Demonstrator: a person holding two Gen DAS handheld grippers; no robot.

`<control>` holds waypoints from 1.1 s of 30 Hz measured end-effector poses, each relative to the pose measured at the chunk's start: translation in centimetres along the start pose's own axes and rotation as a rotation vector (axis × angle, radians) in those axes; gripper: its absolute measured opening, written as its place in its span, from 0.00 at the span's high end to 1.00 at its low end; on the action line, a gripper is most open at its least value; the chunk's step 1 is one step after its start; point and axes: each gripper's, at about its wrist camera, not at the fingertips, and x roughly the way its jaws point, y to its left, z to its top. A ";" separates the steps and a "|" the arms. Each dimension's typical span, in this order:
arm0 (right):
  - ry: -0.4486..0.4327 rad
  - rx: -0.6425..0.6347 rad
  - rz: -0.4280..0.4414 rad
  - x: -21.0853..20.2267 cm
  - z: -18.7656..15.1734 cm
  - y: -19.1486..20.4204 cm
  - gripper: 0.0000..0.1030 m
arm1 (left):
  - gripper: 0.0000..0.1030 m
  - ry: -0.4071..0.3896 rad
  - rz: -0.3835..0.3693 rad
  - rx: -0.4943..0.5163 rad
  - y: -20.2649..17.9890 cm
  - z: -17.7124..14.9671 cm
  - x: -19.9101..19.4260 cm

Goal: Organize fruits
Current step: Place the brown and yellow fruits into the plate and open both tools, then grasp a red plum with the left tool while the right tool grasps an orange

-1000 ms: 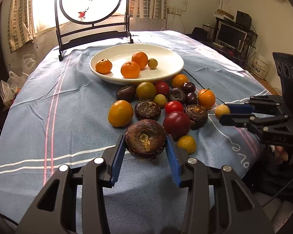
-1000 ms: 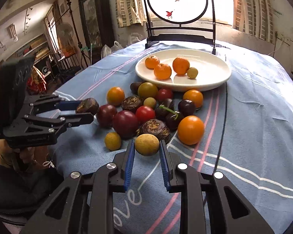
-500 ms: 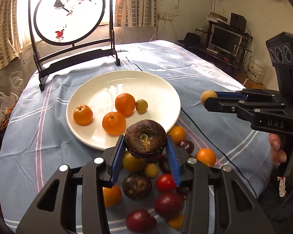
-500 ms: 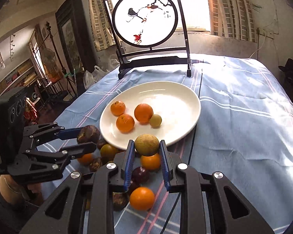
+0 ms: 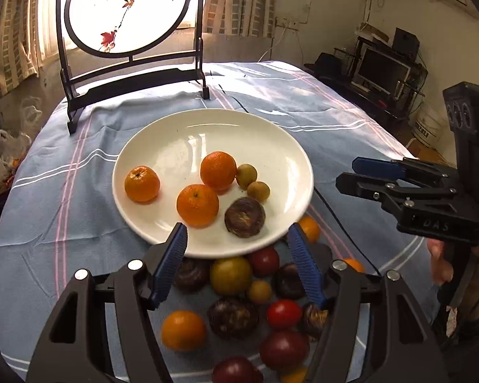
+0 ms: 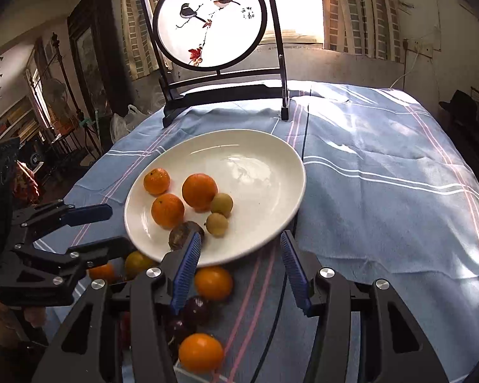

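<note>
The white plate holds three oranges, two small yellow-green fruits and a brown wrinkled fruit. My left gripper hovers over the plate's near rim, its jaws opening, with nothing between them; the brown fruit lies just beyond its tips. My right gripper is also opening and empty, above the near rim, and a small yellowish fruit lies in front of it. Each gripper also shows in the other's view, the right gripper and the left gripper. Several loose fruits lie on the cloth below the plate.
A round painted screen on a black stand stands behind the plate. The blue striped tablecloth stretches away to the right, with a thin black cable across it. A person's hand holds the right gripper.
Both grippers carried their fruits forward from the pile to the plate and opened. The brown fruit and the small yellowish fruit now lie on the plate.
</note>
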 end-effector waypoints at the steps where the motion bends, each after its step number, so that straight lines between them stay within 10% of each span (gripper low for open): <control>1: 0.003 0.005 0.003 -0.6 -0.8 -0.1 0.49 | 0.35 -0.007 0.001 0.018 -0.3 -1.0 -1.0; 12: 0.026 0.065 0.025 -4.5 -8.4 -0.4 0.48 | 0.38 0.023 0.022 0.016 -0.7 -10.0 -4.8; 33: 0.067 0.018 0.051 -3.8 -9.8 1.5 0.48 | 0.52 0.037 -0.034 -0.014 0.8 -11.8 -2.1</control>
